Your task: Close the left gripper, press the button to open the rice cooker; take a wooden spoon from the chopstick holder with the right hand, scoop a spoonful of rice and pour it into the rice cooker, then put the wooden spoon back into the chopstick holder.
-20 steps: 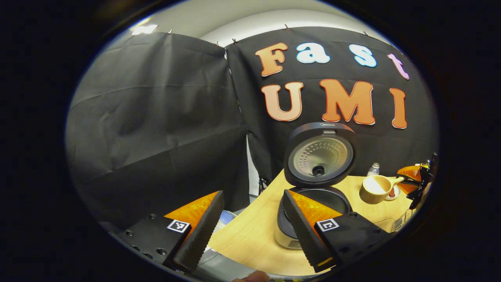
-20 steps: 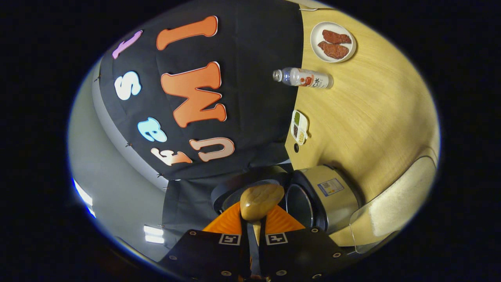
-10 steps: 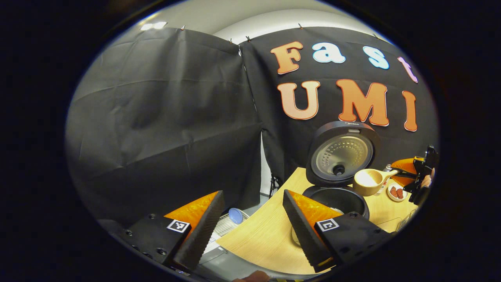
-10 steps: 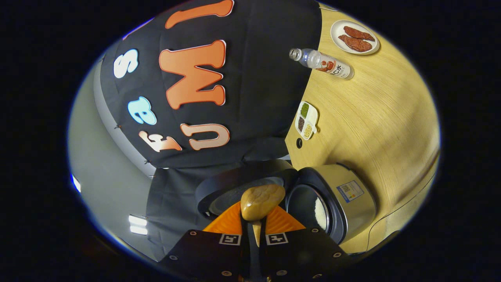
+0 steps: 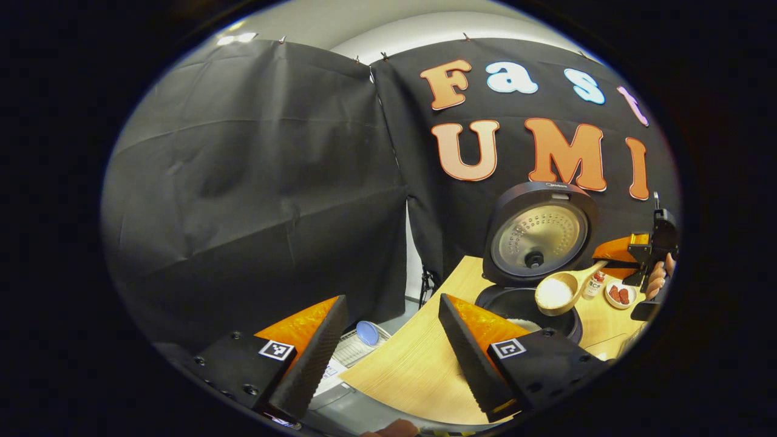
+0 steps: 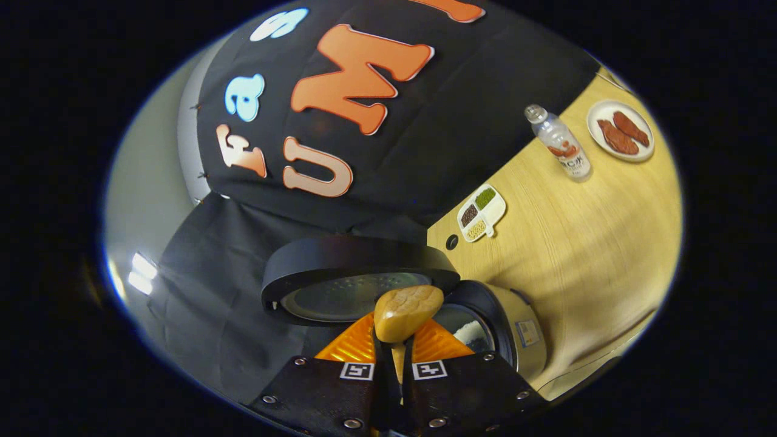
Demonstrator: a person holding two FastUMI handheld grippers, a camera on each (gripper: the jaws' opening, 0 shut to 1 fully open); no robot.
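Tilting wooden spoon (image 5: pixel 557 290) over rice cooker (image 5: pixel 528 303)

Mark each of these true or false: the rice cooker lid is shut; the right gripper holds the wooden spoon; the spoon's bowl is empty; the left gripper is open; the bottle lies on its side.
1. The rice cooker lid is shut. False: it stands open.
2. The right gripper holds the wooden spoon. True.
3. The spoon's bowl is empty. False: it holds white rice.
4. The left gripper is open. True.
5. The bottle lies on its side. False: it stands upright on the table.
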